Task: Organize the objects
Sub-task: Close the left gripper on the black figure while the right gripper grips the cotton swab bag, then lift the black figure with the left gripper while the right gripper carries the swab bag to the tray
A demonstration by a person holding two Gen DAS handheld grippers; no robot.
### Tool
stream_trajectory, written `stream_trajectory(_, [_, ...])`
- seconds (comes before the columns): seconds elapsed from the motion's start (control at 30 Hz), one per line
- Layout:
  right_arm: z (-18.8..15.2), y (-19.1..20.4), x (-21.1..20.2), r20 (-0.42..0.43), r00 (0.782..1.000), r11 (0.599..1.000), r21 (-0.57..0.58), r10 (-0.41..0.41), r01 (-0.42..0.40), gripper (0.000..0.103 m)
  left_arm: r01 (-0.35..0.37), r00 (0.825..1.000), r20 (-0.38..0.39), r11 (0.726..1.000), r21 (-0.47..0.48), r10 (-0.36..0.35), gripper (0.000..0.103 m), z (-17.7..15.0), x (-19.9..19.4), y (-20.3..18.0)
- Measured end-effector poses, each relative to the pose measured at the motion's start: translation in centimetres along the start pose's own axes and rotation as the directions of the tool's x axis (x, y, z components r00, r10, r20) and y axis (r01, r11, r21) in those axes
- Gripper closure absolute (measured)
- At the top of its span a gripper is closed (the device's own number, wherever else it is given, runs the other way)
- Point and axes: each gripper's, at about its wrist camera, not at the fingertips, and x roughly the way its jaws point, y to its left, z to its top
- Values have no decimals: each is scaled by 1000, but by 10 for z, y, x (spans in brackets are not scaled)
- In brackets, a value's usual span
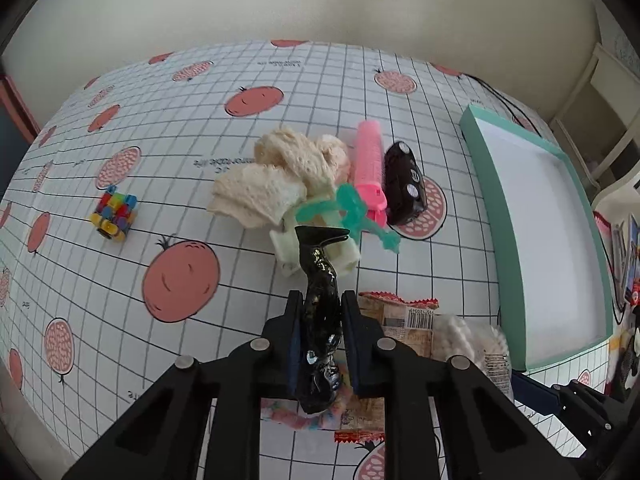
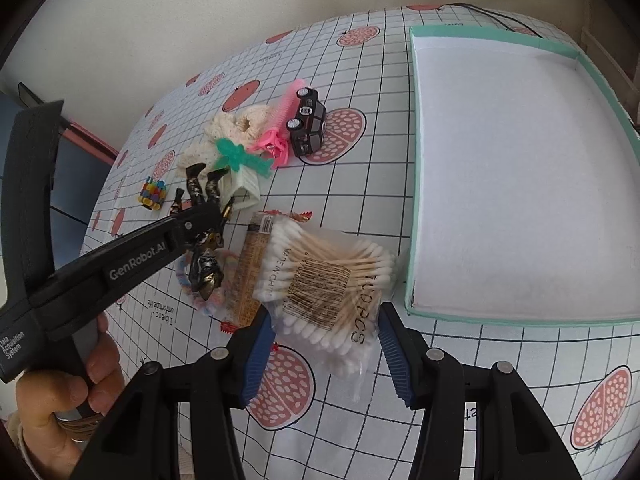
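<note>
My left gripper [image 1: 321,300] is shut on a black and gold figurine [image 1: 320,304] and holds it above the table; it shows from the side in the right wrist view [image 2: 204,236]. My right gripper [image 2: 324,320] is open, its blue pads on either side of a clear bag of cotton swabs [image 2: 328,280] lying on the table. An empty teal box [image 2: 520,160] with a white floor sits to the right; it also shows in the left wrist view [image 1: 540,220].
A pile holds a cream knitted cloth [image 1: 276,176], pink comb [image 1: 370,164], green plastic piece [image 1: 352,212], black toy car [image 1: 404,184] and white clip [image 1: 316,252]. A colourful cube [image 1: 114,212] lies left. A snack packet [image 2: 248,276] and pastel hair tie [image 2: 192,280] lie beside the swabs.
</note>
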Motion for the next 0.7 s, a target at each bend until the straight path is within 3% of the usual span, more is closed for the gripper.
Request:
stream_trajectory(0.13, [0, -1, -10, 38, 999, 1000, 4, 17, -18, 49, 6, 1000, 7, 1000, -24, -6, 83, 0, -8, 5])
stream_trajectory(0.27, [5, 4, -22, 89, 996, 999, -23, 27, -25, 49, 91, 996, -11, 992, -84, -93, 83, -4, -18, 11])
stream_trajectory(0.3, [5, 5, -24, 98, 995, 999, -30, 31, -28, 49, 147, 989, -18, 989, -22, -147, 83, -5, -21, 11])
stream_trajectory(0.4, [7, 9, -29, 116, 992, 998, -44, 44, -39, 49, 180, 984, 18, 984, -15, -179, 83, -6, -34, 6])
stream_trajectory(0.5, [8, 9, -33, 125, 991, 998, -50, 51, -45, 49, 194, 979, 65, 981, 0, -194, 83, -6, -46, 2])
stream_trajectory(0.7, [5, 6, -17, 53, 998, 999, -46, 28, -25, 49, 176, 979, 101, 984, -5, -175, 83, -4, -55, 4])
